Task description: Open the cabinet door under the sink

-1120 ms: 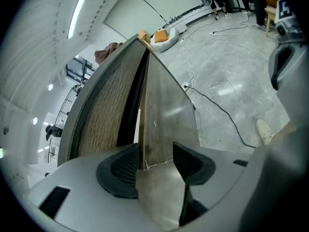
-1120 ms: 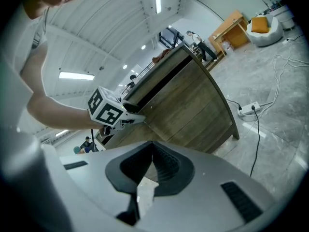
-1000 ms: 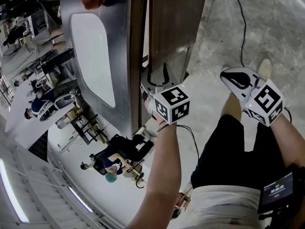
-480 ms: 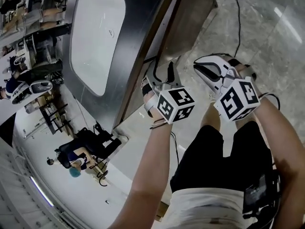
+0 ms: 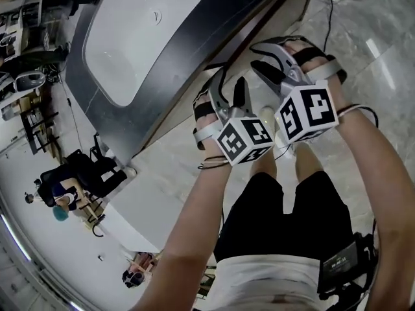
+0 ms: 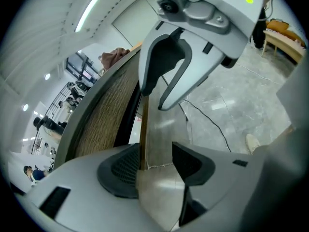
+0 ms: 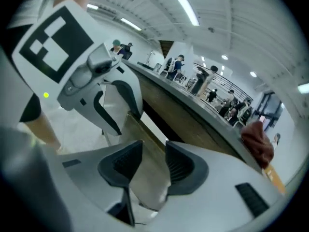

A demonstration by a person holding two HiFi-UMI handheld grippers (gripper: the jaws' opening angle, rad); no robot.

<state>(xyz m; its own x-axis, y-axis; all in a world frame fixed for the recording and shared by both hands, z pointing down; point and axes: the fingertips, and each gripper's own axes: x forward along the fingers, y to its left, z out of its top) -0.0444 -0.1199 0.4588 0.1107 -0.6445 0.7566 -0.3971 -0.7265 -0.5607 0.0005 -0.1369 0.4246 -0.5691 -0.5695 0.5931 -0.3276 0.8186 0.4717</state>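
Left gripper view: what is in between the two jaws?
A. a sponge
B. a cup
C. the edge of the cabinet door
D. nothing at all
C: the thin edge of the cabinet door runs straight in between the two dark pads of the left gripper.

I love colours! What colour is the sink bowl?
White. The sink bowl shows best in the head view.
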